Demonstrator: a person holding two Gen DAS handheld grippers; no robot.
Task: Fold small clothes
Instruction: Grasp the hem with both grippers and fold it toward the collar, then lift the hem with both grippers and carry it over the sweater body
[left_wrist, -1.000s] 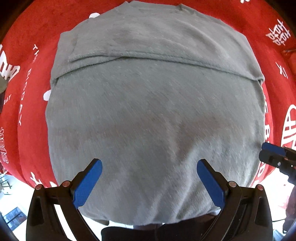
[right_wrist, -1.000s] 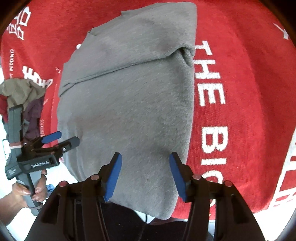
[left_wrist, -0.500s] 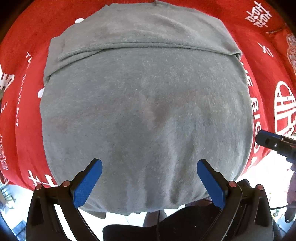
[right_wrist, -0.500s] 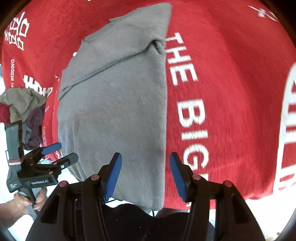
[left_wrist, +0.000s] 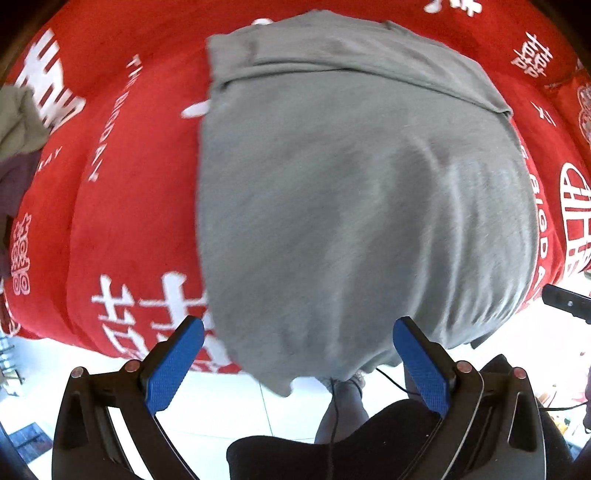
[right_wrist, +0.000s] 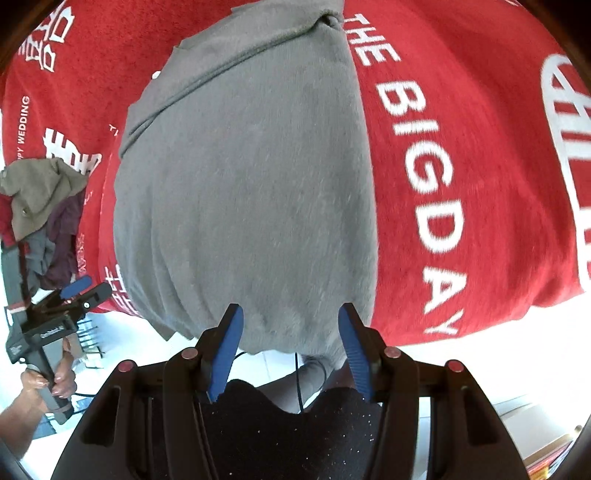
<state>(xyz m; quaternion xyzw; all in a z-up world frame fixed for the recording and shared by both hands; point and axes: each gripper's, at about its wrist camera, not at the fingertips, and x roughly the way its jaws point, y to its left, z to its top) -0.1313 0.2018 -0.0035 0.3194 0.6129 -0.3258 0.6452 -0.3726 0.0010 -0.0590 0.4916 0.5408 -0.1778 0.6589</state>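
one grey garment (left_wrist: 351, 206) (two open grippers)

The gray shirt (left_wrist: 351, 206) looks blurry in the left view. Its near edge hangs off the red cloth (right_wrist: 461, 147). The clothes pile (left_wrist: 14, 122) is cut off at the left.

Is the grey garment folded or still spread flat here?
Partly folded. The grey garment has a hemmed layer doubled over its far end, while its near end hangs over the red cloth's edge. Neither open claw grips it.
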